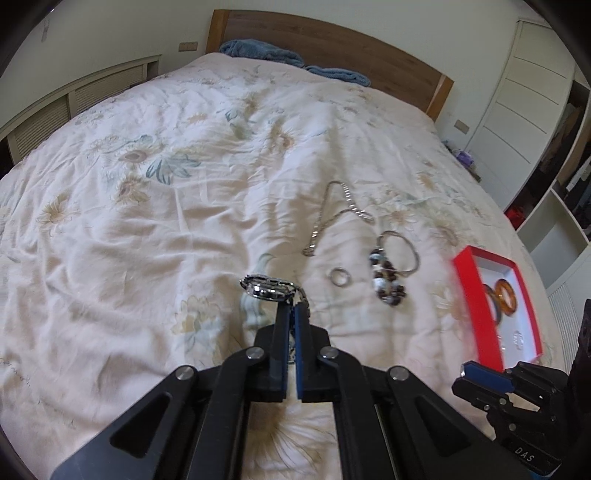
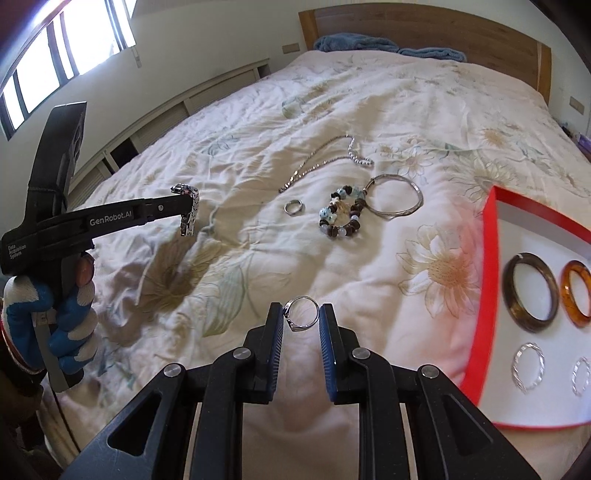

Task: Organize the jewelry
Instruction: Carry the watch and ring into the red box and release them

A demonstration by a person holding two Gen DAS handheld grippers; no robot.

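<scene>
1. Left wrist view: left gripper [image 1: 291,308] clamped on a metal watch [image 1: 266,288], its band partly hidden by the fingers, above the floral bedspread [image 1: 147,206]. Red tray [image 1: 466,295] blurred near the bed's right edge; right gripper [image 1: 480,380] cut off.
2. Right wrist view: right gripper [image 2: 301,314] pinches a silver ring [image 2: 303,313]. Necklace [image 2: 317,162], beaded bracelet [image 2: 341,216], bangle [image 2: 395,199], second ring [image 2: 293,206] mid-bed; wooden headboard [image 2: 424,26] behind.

A wide bed [image 1: 184,184] fills the room, spread with a rumpled cream quilt [image 2: 406,110] printed in pale flowers. Blue towels [image 2: 354,42] lie bunched against the wooden headboard [image 1: 332,40]. A window [image 2: 55,55] glares on the left wall above slatted panels [image 1: 48,107], and white wardrobe doors [image 1: 532,92] stand on the right.
</scene>
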